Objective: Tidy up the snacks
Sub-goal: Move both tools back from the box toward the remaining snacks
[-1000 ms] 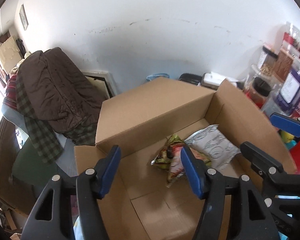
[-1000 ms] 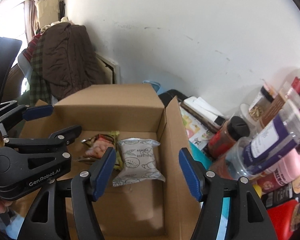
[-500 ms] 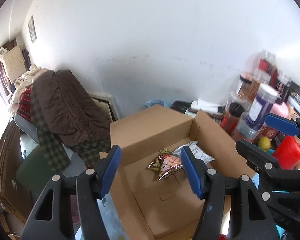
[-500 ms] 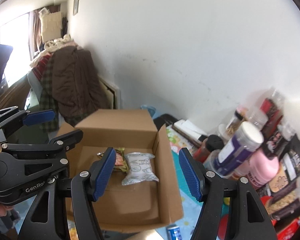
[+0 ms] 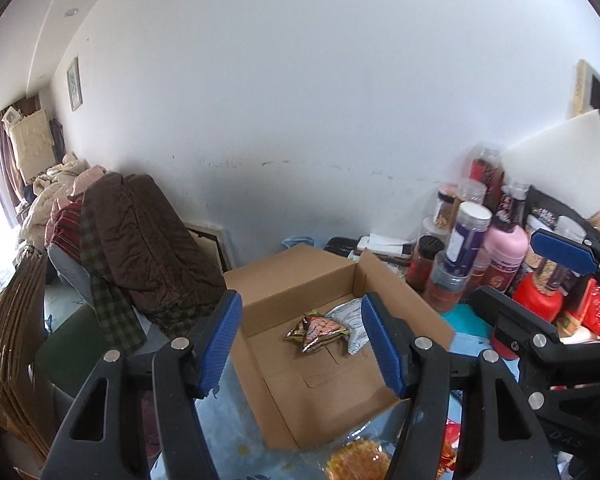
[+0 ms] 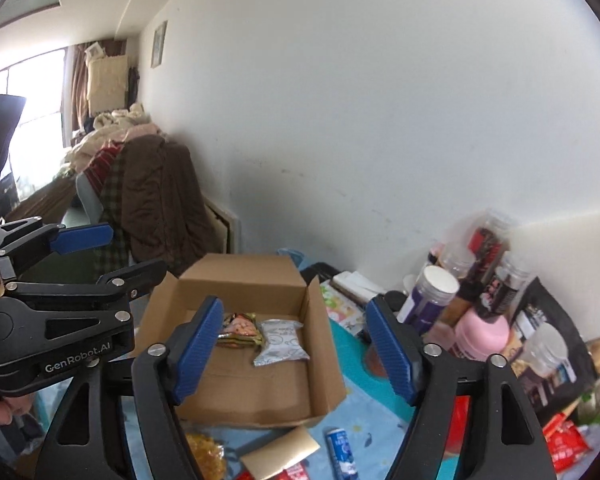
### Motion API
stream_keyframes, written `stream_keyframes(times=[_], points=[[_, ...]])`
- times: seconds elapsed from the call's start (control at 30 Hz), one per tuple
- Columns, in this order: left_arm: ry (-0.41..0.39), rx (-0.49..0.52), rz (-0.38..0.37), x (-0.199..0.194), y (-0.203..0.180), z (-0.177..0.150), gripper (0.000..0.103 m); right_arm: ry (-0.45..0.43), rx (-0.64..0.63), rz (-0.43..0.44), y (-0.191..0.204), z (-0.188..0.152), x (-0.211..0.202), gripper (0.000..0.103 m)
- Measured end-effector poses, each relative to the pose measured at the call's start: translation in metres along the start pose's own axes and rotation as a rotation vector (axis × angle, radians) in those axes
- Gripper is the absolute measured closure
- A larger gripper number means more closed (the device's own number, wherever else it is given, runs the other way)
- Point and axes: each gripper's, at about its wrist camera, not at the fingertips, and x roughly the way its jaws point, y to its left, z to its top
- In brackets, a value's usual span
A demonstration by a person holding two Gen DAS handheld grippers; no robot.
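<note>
An open cardboard box [image 5: 292, 264] [image 6: 240, 272] sits on the blue-clothed table. Two snacks lie at its back: a colourful foil packet [image 5: 318, 328] [image 6: 238, 326] and, to its right, a white printed packet [image 5: 350, 316] [image 6: 280, 340]. My left gripper [image 5: 300, 299] hangs above and in front of the box, open, nothing between its blue pads; it also shows at the left of the right wrist view [image 6: 134, 250]. My right gripper [image 6: 295, 300] hovers beside it on the right, its jaws opening and empty; the left wrist view shows it too [image 5: 506, 264].
Jars and bottles crowd the right by the wall, among them a pink bottle [image 6: 480, 328] and a red container [image 5: 538, 300]. Loose snacks lie in front of the box: a yellow packet [image 6: 206, 452], a blue tube [image 6: 340, 448], red packets [image 6: 564, 444]. Coats cover a chair [image 5: 140, 240] at the left.
Both grippers have risen and drawn back from the box, which now looks smaller and lower. The right gripper's jaws stand slightly wider. The packets in the box have not moved.
</note>
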Motion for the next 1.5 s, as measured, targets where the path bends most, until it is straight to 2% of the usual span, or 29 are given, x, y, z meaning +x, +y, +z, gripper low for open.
stream_keyframes(times=[0.03,0.13,0.17,0.37,0.43,0.7,1.1,1.2,1.5], points=[[-0.011,0.001,-0.002,-0.008,0.0,-0.002,0.041,-0.008,0.0,-0.003,0.001,-0.001,-0.008,0.028],[-0.039,0.003,-0.004,-0.025,-0.001,-0.008,0.025,-0.027,0.004,-0.007,0.005,-0.006,-0.028,0.024],[-0.055,0.004,-0.003,-0.033,-0.001,-0.01,0.024,-0.034,0.005,-0.008,0.006,-0.008,-0.034,0.024],[-0.081,0.02,-0.029,-0.062,-0.006,-0.029,0.024,-0.059,0.015,-0.022,0.012,-0.026,-0.063,0.021],[-0.09,0.024,-0.033,-0.069,-0.01,-0.035,0.024,-0.064,0.024,-0.024,0.013,-0.033,-0.071,0.017],[-0.116,0.051,-0.061,-0.095,-0.022,-0.065,0.02,-0.075,0.062,-0.033,0.014,-0.067,-0.101,0.017],[-0.072,0.097,-0.126,-0.108,-0.046,-0.118,0.02,-0.05,0.137,-0.059,0.018,-0.129,-0.128,0.017],[-0.037,0.091,-0.157,-0.105,-0.048,-0.132,0.02,-0.031,0.153,-0.066,0.018,-0.142,-0.13,0.017],[0.056,0.109,-0.188,-0.089,-0.055,-0.171,0.02,0.048,0.162,-0.085,0.02,-0.18,-0.125,0.017]])
